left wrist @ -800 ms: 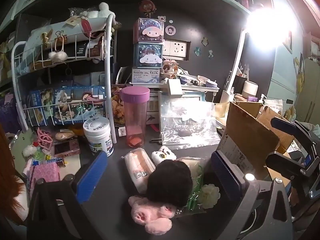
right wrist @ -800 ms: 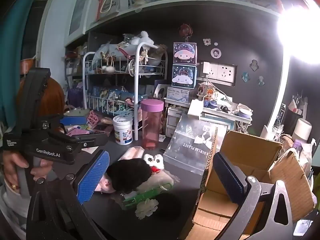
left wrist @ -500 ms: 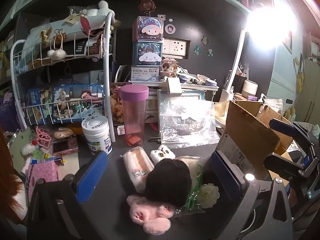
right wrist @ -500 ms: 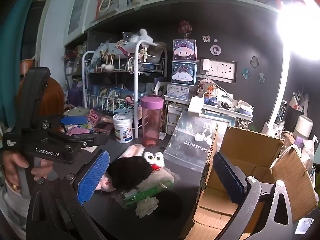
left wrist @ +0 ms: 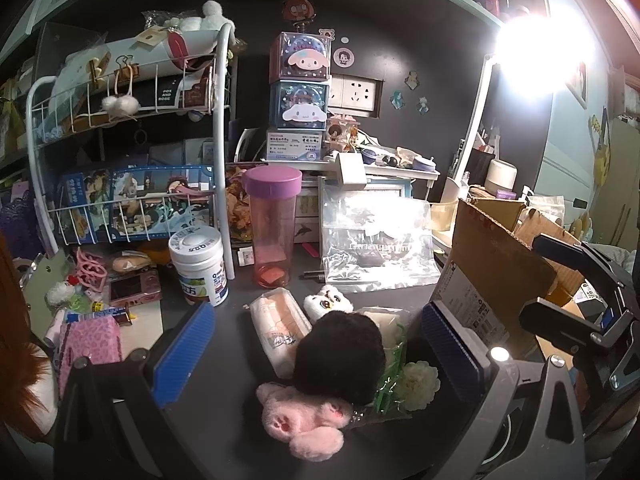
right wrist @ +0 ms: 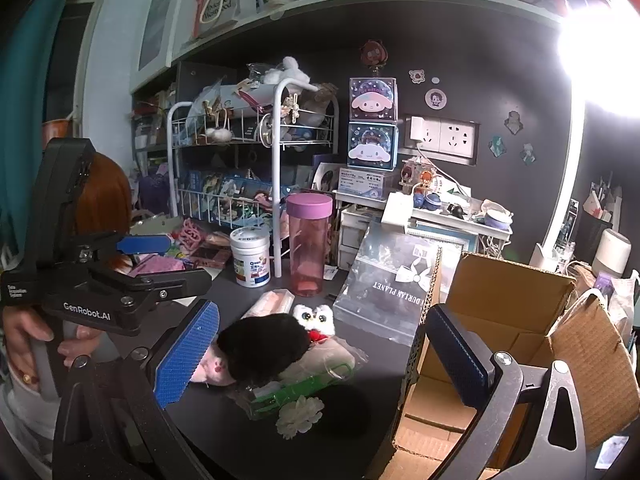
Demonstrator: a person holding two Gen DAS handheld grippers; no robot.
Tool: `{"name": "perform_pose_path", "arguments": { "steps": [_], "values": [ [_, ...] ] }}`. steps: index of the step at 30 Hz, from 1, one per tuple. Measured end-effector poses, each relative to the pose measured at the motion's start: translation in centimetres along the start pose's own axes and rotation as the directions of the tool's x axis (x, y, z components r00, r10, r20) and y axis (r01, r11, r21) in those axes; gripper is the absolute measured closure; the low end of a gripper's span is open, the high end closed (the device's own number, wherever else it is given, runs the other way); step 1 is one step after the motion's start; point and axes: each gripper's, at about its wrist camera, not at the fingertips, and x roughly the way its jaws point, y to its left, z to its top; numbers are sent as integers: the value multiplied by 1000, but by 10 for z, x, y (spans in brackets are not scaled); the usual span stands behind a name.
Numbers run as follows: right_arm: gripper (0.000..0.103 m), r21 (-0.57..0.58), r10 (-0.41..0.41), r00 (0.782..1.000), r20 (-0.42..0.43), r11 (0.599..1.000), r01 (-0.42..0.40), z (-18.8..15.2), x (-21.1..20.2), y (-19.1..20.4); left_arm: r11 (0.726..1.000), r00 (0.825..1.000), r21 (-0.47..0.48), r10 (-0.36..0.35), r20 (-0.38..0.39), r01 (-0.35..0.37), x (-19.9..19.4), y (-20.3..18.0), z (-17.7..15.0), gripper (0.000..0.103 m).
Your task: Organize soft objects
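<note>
Table (left wrist: 224,364): dark matte top, crowded along the back with a white wire rack (left wrist: 222,128) and stacked character boxes.

Cardboard box (right wrist: 516,320): plain brown corrugated board, flaps up, open at the top, at the right edge of the table. In the right wrist view it sits just behind the right claw's right finger.

Clear plastic bag (left wrist: 376,240): glossy, creased, propped at a tilt behind the toys.

Pink tumbler (left wrist: 273,224): see-through pink cylinder, purple lid, upright, with a white supplement jar (left wrist: 199,266) just beside it.

Soft-object pile, centre of table, between the left claw's fingers in the left wrist view:
- black plush (left wrist: 340,356), round, fuzzy, on top of the heap;
- pink plush (left wrist: 304,420), fleecy, paw pads showing, nearest the camera and touching the black one;
- wrapped roll (left wrist: 280,328), pale peach, in clear film, lying flat to the left;
- white owl plush (left wrist: 328,300), small, big eyes, behind the black plush;
- white fabric flower (left wrist: 418,380) on a crinkled green-and-clear wrapper, at the right.

Left claw (left wrist: 316,354): blue ribbed pads spread wide, holding nothing, hovering over the pile without touching it.
Right claw (right wrist: 320,360): pads equally wide apart, empty, above the table's near edge.

Against 0.5 s ago: pile unmoved; the left claw's view is nearly the same, the right's has eased slightly closer to the toys.
</note>
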Motion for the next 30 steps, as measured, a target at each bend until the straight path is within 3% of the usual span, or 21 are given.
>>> {"name": "perform_pose_path", "arguments": {
  "steps": [30],
  "values": [
    [0,4,-4,999,39,1000,4,10,-6,1,1000,1000,-10,-7,-15,7,9,12,4,0]
  ]
}}
